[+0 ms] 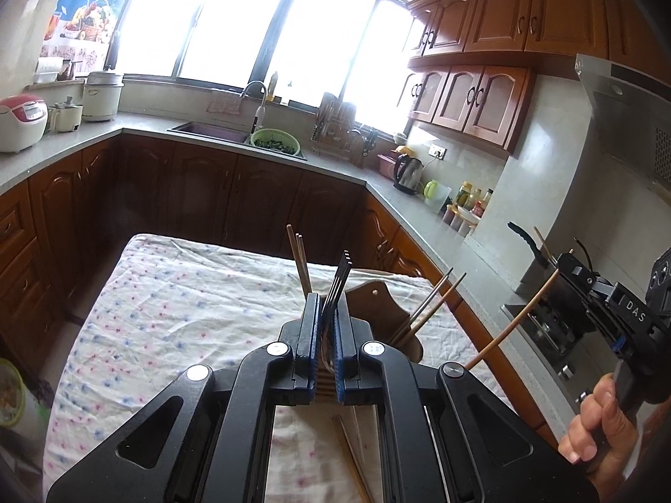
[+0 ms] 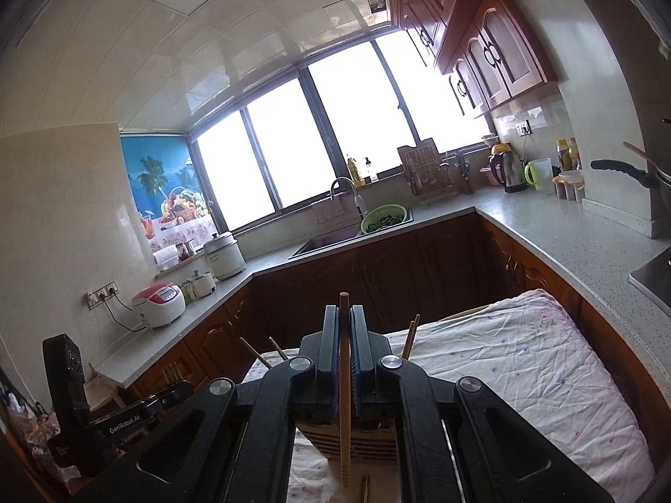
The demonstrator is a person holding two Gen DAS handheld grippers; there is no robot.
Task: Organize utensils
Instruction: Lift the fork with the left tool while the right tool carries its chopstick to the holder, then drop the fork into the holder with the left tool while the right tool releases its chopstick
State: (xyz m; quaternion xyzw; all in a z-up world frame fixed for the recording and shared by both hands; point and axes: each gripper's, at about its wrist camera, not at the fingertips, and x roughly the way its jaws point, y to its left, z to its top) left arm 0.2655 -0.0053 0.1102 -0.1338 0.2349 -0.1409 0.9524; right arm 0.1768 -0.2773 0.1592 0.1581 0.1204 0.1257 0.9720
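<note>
In the left wrist view my left gripper (image 1: 329, 299) is shut on a dark metal fork (image 1: 340, 273), tines pointing up, held above the table. Right behind it stands a wooden utensil holder (image 1: 379, 304) with several chopsticks (image 1: 300, 257) sticking out. At the right edge my right gripper (image 1: 562, 276) grips a long wooden chopstick (image 1: 513, 327). In the right wrist view that gripper (image 2: 344, 314) is shut on the chopstick (image 2: 344, 381), which stands nearly upright over the slatted holder (image 2: 360, 440). The left gripper (image 2: 170, 392) with the fork (image 2: 170, 373) shows at lower left.
The table carries a wrinkled floral cloth (image 1: 176, 306); loose chopsticks (image 1: 354, 457) lie on it near me. A person's hand (image 1: 599, 427) holds the right gripper's handle. Wooden kitchen cabinets, a grey counter (image 2: 557, 239) and a stove with a pan (image 2: 620, 167) surround the table.
</note>
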